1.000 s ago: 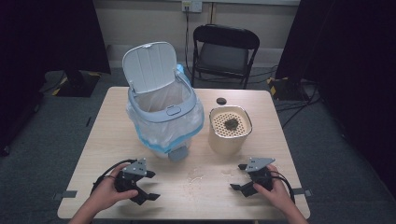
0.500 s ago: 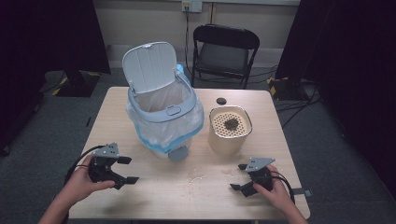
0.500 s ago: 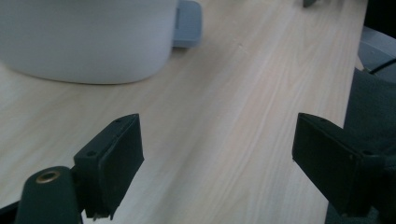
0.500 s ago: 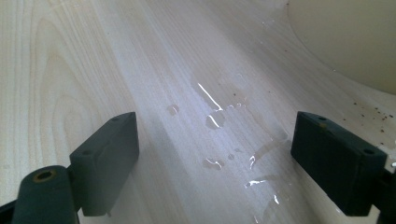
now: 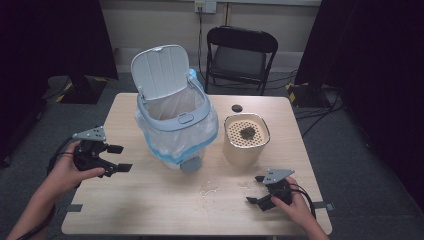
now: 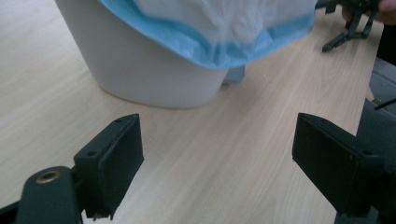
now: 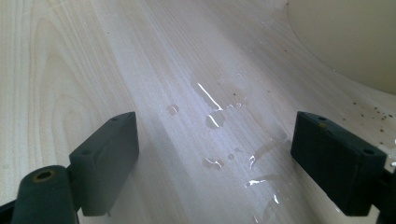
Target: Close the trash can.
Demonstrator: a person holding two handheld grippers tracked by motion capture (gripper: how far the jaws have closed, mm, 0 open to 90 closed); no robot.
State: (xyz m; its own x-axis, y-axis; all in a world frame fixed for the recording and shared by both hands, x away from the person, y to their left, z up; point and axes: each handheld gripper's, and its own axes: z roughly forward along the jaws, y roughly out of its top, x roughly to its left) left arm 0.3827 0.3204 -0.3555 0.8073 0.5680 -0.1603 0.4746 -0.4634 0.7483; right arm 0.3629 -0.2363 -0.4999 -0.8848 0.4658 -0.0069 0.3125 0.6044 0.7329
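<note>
A white bin (image 5: 176,131) is standing upright near the middle of the table (image 5: 150,200), its long axis vertical, its hinged lid (image 5: 161,71) tilting up and back toward the chair (image 5: 241,56). A white bag with a blue edge (image 6: 219,32) is lining it and draping over the rim. Just beside it, a cream pot (image 5: 246,139) is holding a dark clump (image 5: 246,132) on its perforated insert. The left gripper (image 5: 111,159) is pointing at the bin, both jaws spread and holding nothing. The right gripper (image 5: 256,189) is resting with its 2 jaws apart over spilled drops (image 7: 219,119).

left gripper (image 5: 114,159): now out at the table's (image 5: 150,210) left edge, beside the bin (image 5: 172,125) (a second ago it sat near the front edge)
height: higher above the tabletop
jaws: wide apart, empty
</note>
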